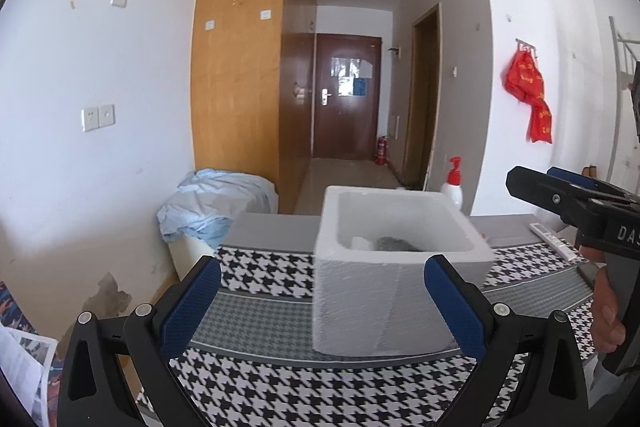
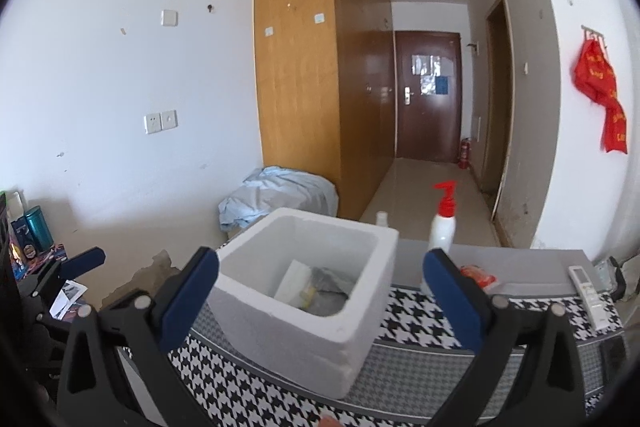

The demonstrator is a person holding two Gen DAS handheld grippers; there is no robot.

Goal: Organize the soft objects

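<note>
A white foam box (image 1: 400, 291) stands on a houndstooth cloth (image 1: 280, 395); it also shows in the right wrist view (image 2: 296, 319). Inside it lie a grey soft item (image 2: 332, 291) and a white packet (image 2: 294, 281). My left gripper (image 1: 324, 307) is open and empty, its jaws level with the box's near side. My right gripper (image 2: 320, 295) is open and empty, held above the box's front. The right gripper also shows at the right edge of the left wrist view (image 1: 568, 199).
A white bottle with a red pump (image 2: 442, 223), a red packet (image 2: 478, 275) and a white remote (image 2: 588, 291) lie behind and right of the box. A blue sheet bundle (image 1: 216, 203) sits left, by a wooden wardrobe (image 1: 240, 67).
</note>
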